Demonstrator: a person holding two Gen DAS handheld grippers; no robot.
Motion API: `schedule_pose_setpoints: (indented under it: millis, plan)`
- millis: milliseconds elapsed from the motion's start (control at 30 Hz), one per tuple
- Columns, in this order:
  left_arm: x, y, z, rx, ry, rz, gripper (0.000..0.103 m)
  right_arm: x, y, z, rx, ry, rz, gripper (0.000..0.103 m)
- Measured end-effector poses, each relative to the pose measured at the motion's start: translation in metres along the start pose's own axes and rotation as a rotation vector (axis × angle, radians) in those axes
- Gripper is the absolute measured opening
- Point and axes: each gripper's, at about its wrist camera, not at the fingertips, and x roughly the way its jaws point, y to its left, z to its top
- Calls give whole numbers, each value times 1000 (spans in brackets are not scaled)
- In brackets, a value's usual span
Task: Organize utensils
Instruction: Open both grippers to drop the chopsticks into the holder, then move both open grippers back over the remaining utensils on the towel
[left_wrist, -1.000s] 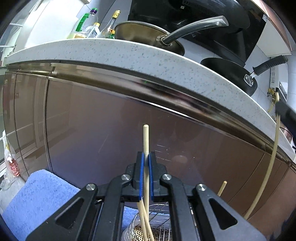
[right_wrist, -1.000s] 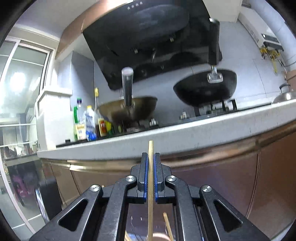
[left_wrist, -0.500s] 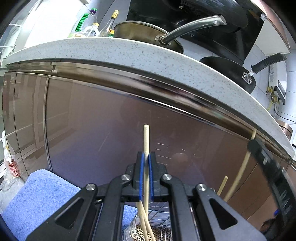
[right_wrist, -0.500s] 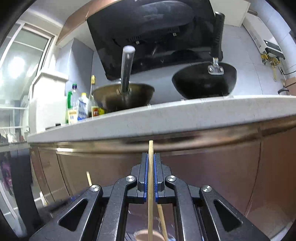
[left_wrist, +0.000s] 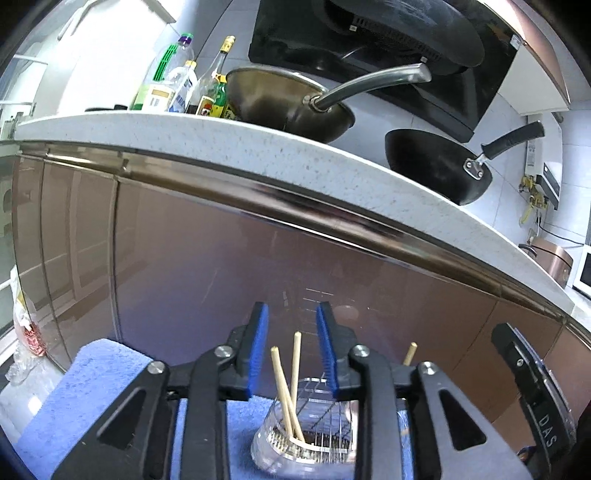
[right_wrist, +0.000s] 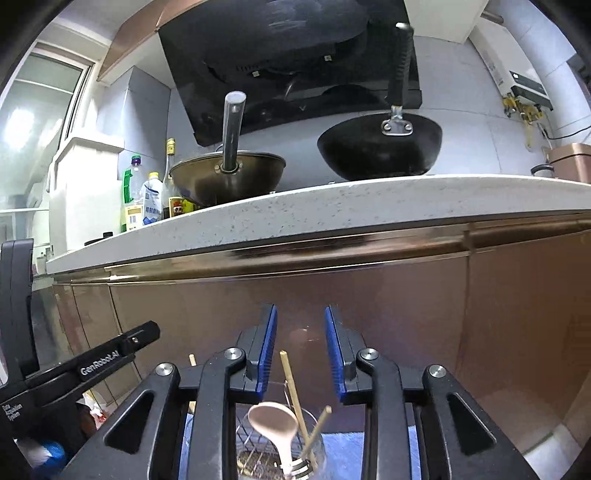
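A clear utensil holder (left_wrist: 306, 439) with a wire divider stands on a blue towel (left_wrist: 88, 391) below my left gripper (left_wrist: 291, 343). Two pale chopsticks (left_wrist: 286, 387) lean inside it, and another tip (left_wrist: 410, 352) shows to the right. The left jaws are opening, with nothing pressed between the blue pads. In the right wrist view the same holder (right_wrist: 280, 454) contains a beige spoon (right_wrist: 273, 424) and chopsticks (right_wrist: 295, 391). My right gripper (right_wrist: 301, 347) hovers above it, its jaws opening, and the chopsticks stand loose below the pads.
Brown cabinet fronts (left_wrist: 221, 266) rise close behind the holder under a speckled white counter (left_wrist: 258, 147). On the counter sit a steel wok (left_wrist: 288, 99), a black pan (left_wrist: 436, 166) and several bottles (left_wrist: 177, 88). The other gripper's black body (right_wrist: 74, 373) shows at left.
Both grippers have let go of their chopsticks, which now stand in the holder. The left gripper rose and drew back; the right one sank toward the holder.
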Motion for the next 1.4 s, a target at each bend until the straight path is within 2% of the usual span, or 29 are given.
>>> schedule_pose_setpoints:
  millis: [167, 300, 633, 800, 1000, 1400]
  plan:
    - [-36, 3, 1, 54, 5, 14, 37, -30, -1, 4, -7, 44, -27, 38]
    - [-68, 12, -5, 103, 17, 47, 42, -50, 1, -1, -12, 100, -36, 38]
    - [-145, 58, -28, 148, 91, 117, 43, -109, 18, -24, -31, 200, 1, 38]
    - [-177, 81, -30, 135, 109, 158, 43, -136, 31, -28, -40, 215, 21, 38]
    - [-212, 92, -33, 131, 105, 175, 43, -163, 42, -30, -43, 222, 33, 38]
    - [-257, 69, -39, 148, 83, 155, 46, -212, 39, -34, -43, 211, 34, 39]
